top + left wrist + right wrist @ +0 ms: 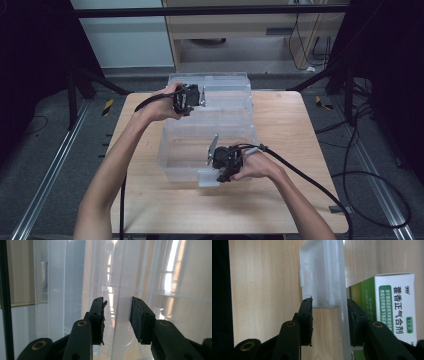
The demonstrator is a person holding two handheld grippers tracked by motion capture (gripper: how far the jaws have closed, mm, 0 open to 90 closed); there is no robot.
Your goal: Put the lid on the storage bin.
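A clear plastic storage box (175, 150) stands on the wooden table (285, 200), its clear lid (225, 90) swung up at the back. My left gripper (201, 97) is at the lid's left edge; in the left gripper view its jaws (117, 307) stand open astride a translucent rim (122, 290), with a gap at the left jaw. My right gripper (220, 175) is at the box's front latch (207, 179). Its jaws (329, 305) are open astride the front wall (344, 322), just below the latch flap (322, 277). A green-and-white medicine carton (397, 305) lies inside.
The table's front and right parts are bare wood. Black cables (310, 182) trail from both grippers over the table's edges. Dark frame struts (95, 80) and a pale cabinet (240, 30) stand behind the table.
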